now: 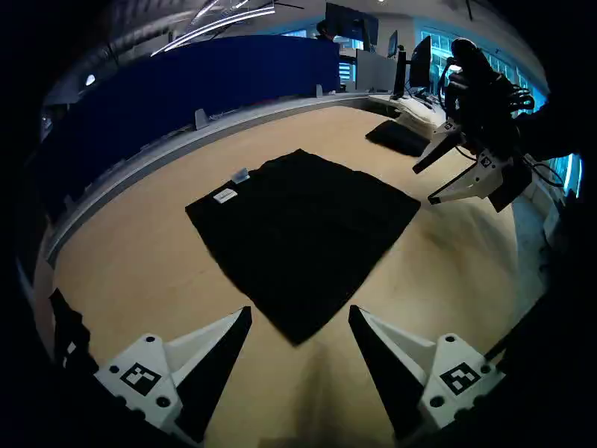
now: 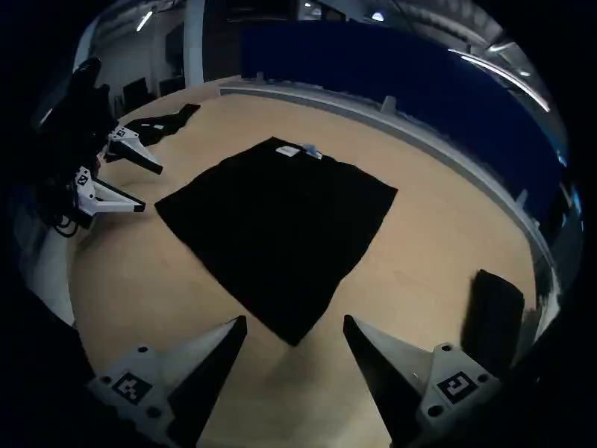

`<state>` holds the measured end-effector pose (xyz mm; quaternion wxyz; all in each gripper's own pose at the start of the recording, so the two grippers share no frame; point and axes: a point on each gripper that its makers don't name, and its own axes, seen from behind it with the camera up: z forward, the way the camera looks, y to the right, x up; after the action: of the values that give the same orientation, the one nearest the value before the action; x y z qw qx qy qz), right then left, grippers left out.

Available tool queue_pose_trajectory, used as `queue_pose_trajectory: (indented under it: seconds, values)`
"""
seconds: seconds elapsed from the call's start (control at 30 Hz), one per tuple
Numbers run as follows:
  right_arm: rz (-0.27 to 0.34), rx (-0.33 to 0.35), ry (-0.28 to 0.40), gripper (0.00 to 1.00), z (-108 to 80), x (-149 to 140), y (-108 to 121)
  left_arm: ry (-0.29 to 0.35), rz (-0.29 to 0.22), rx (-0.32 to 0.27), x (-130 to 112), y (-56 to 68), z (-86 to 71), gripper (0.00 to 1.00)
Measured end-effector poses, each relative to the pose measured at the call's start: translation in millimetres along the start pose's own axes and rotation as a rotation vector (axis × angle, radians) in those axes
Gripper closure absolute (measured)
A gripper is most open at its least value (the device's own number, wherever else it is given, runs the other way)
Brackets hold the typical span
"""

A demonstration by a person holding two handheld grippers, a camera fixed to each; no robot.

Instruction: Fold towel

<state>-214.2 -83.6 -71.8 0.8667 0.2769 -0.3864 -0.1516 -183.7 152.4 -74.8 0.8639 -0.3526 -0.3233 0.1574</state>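
Left gripper view: we are pointing the left gripper (image 1: 298, 310) at the near corner of the black towel (image 1: 306, 224), fingers spread apart and gripping nothing. The towel is lying flat and unfolded on the wooden table (image 1: 134, 276), with a white label (image 1: 224, 196) showing near its far-left edge. The right gripper (image 1: 422, 185) is hovering beyond the towel's right corner, its fingers parted and empty too.

Right gripper view: we are looking along the right gripper's (image 2: 294, 319) open fingers at another corner of the towel (image 2: 283, 224), with the left gripper (image 2: 152, 190) across the cloth.

We are judging the fold not yet begun. If we are pinching too shallowly, or lifting the two corners unevenly, the cloth is likely to slip free or fold crooked. We are finding no container here; a second dark cloth (image 2: 160, 123) is lying loose farther along the table.
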Motion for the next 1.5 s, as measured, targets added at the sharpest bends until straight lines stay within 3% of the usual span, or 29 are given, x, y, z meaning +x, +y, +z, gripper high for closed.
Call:
queue_pose_trajectory:
  seconds: [0.4,0.63,0.73,0.93,1.37,1.5]
  values:
    - [0.020,0.002,-0.008,0.04,17.6,-13.0,-0.1,-0.056,-0.056,-0.005,-19.5,2.9,15.8,0.04]
    - [0.025,0.000,-0.011,0.19,19.3,-17.8,-0.9,-0.076,-0.097,0.007,-23.1,2.3,20.6,0.06]
    - [0.025,0.000,-0.018,0.27,20.1,-21.2,-0.9,-0.091,-0.114,0.006,-26.9,3.4,22.0,0.11]
    - [0.031,0.001,-0.023,0.57,21.9,-25.2,-2.3,-0.102,-0.113,0.016,-30.5,3.0,23.4,0.18]
    - [0.047,0.014,-0.022,0.65,23.0,-30.1,-6.4,-0.112,-0.104,0.051,-31.0,-3.2,22.7,0.33]
    - [0.048,0.017,-0.023,0.68,22.6,-29.5,-8.0,-0.116,-0.104,0.052,-31.2,-3.1,23.9,0.46]
